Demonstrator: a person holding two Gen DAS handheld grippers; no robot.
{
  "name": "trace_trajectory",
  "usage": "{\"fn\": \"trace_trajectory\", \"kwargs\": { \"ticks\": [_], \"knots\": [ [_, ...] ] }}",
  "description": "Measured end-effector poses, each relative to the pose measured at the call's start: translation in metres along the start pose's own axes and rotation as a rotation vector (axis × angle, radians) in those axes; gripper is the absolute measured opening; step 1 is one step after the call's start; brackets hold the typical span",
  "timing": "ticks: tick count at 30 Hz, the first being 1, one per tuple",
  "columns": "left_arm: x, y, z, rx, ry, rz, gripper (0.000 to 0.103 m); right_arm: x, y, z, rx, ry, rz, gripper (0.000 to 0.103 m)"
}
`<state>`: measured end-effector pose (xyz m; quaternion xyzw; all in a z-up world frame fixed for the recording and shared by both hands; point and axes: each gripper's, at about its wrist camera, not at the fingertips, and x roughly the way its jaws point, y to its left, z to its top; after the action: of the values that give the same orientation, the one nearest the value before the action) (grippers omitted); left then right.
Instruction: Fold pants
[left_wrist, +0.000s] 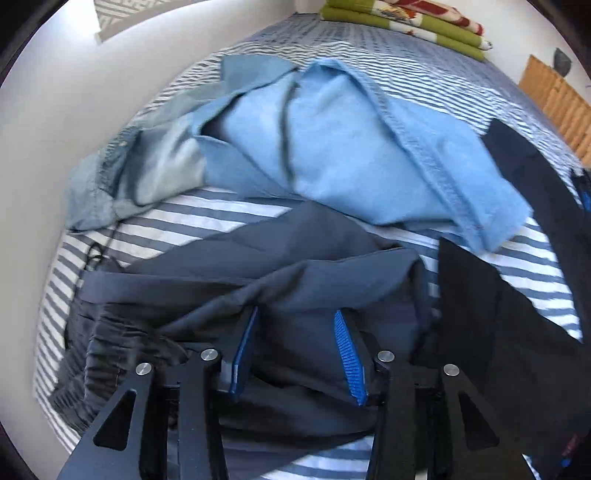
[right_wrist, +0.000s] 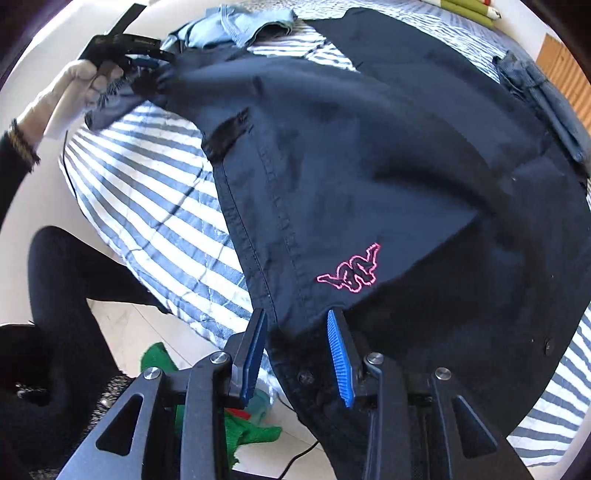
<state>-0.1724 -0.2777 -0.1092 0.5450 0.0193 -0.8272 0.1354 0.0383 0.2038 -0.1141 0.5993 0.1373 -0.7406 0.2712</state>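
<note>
The dark pants cover most of the near bed, spread between the two grippers. Beyond them a heap of light blue clothes blocks the middle. Bare striped sheet lies open at the far end, up to the folded blankets. Near left, off the bed's edge, a green cloth litters the floor.

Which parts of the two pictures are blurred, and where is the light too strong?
Left wrist view: the light blue garment is motion-blurred and the white wall is overexposed. Right wrist view: the pink outlined logo is fairly sharp; the white-gloved hand is washed out.
</note>
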Motion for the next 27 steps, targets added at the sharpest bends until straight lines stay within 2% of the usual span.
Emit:
{"fn": "trace_trajectory", "kwargs": {
  "ticks": [2,3,6,8,9,11,12,15,18,20,22,23,24,27],
  "knots": [
    [0.007,0.011,0.01,-0.008,-0.019,0.093,0.044,0.004,0.004,0.002,-0.012,0.006,0.001,0.042],
    [0.006,0.014,0.013,-0.016,-0.02,0.1,0.044,0.005,0.006,0.003,-0.019,0.008,0.0,0.044],
    [-0.016,0.017,0.009,-0.04,-0.06,-0.016,0.046,0.011,0.014,0.006,-0.07,0.013,-0.023,0.044],
    [-0.034,0.014,-0.002,-0.019,-0.076,-0.128,0.055,0.014,0.02,0.007,-0.102,0.018,-0.029,0.044],
    [-0.043,0.012,-0.009,-0.013,-0.08,-0.185,0.056,0.017,0.022,0.009,-0.118,0.02,-0.039,0.044],
    [-0.051,0.005,-0.023,-0.009,-0.049,-0.311,0.06,0.021,0.028,0.009,-0.156,0.022,-0.063,0.044],
    [-0.052,-0.001,-0.028,0.003,-0.025,-0.347,0.06,0.023,0.033,0.009,-0.178,0.023,-0.075,0.044],
    [-0.047,-0.028,-0.045,0.057,0.041,-0.383,0.06,0.029,0.043,0.009,-0.235,0.021,-0.118,0.044],
    [-0.034,-0.045,-0.056,0.084,0.076,-0.369,0.058,0.029,0.046,0.007,-0.262,0.013,-0.137,0.044],
    [-0.024,-0.049,-0.057,0.077,0.115,-0.358,0.013,0.027,0.042,0.006,-0.25,0.013,-0.131,0.042],
    [-0.018,-0.046,-0.055,0.071,0.111,-0.328,0.009,0.025,0.037,0.005,-0.237,0.017,-0.142,0.03],
    [-0.02,-0.043,-0.053,0.057,0.106,-0.338,0.003,0.024,0.034,0.005,-0.231,0.02,-0.142,0.025],
    [-0.023,-0.039,-0.051,0.047,0.098,-0.345,0.003,0.022,0.032,0.005,-0.221,0.022,-0.126,0.015],
    [-0.045,-0.031,-0.046,0.039,0.052,-0.352,0.003,0.013,0.028,0.003,-0.197,0.027,-0.096,0.01]
  ]
}}
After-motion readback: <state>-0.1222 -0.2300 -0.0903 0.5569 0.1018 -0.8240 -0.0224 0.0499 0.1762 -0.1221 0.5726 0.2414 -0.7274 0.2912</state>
